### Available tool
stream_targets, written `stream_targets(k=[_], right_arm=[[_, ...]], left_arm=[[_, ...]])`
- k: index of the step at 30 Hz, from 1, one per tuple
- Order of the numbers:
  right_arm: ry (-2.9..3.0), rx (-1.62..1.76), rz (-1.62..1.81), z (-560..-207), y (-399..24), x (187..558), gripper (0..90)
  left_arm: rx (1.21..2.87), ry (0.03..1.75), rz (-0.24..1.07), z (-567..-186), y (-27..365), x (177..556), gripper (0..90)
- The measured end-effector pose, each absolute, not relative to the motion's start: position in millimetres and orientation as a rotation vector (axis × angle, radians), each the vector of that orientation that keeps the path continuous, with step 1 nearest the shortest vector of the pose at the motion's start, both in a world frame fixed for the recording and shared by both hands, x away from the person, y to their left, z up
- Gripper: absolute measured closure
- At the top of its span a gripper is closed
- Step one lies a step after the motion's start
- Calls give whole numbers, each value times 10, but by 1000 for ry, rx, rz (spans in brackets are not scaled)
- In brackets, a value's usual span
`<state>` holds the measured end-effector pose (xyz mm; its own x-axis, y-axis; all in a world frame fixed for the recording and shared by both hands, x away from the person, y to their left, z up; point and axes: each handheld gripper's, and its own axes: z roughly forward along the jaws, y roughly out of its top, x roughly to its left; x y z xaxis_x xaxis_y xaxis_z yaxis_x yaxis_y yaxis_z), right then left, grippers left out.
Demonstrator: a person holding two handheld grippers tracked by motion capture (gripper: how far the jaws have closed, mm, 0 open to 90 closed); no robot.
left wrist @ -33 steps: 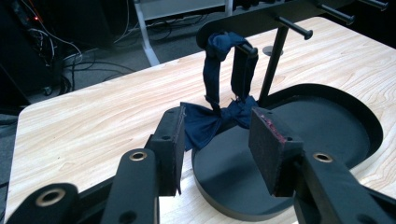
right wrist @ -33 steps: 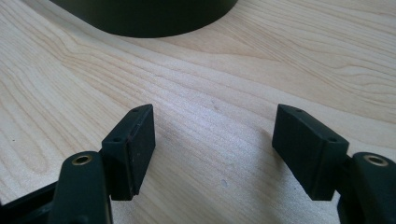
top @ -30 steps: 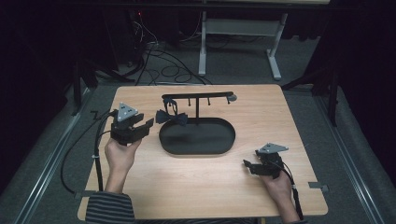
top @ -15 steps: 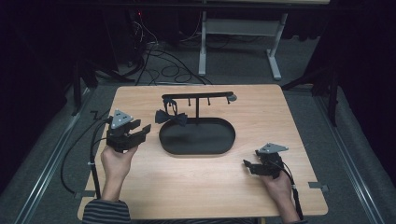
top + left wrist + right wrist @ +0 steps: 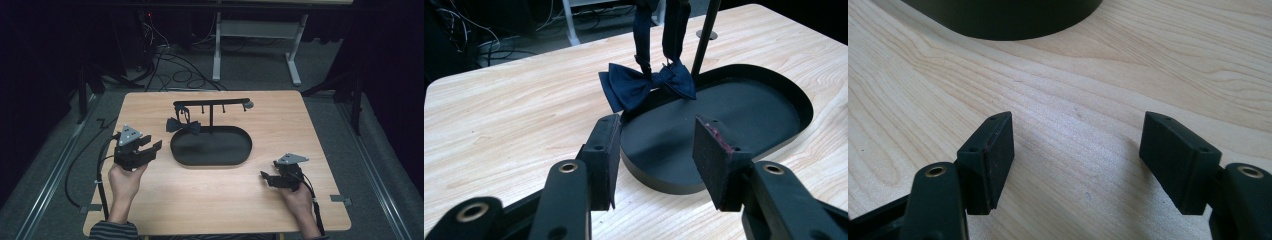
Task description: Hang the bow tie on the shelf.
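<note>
A dark blue bow tie hangs by its strap from the left end of a black T-shaped stand. The stand rises from an oval black tray at the table's middle. My left gripper hovers left of the tray, jaws open and empty, pointing at the bow tie from a short way off. My right gripper rests low over the wood at the front right, open, nothing between its jaws. The tray's rim lies ahead of it.
The wooden table has bare wood in front and on both sides of the tray. Several small hooks hang along the stand's crossbar. Cables trail from both grippers off the table's edges. Dark floor, cables and a white desk frame lie beyond.
My left gripper has drawn back toward the table's front left and sunk slightly, away from the bow tie. The right gripper has stayed put.
</note>
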<state>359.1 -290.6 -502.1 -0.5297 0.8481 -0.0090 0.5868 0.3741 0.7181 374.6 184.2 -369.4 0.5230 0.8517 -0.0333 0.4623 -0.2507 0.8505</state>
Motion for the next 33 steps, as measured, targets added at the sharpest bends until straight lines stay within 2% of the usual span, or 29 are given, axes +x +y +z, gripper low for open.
stream_targets(k=[33], right_arm=[[2262, 1246, 952, -5022, -2907, 3592, 314]], left_arm=[[1881, 1094, 496, -3956, 1875, 3521, 532]])
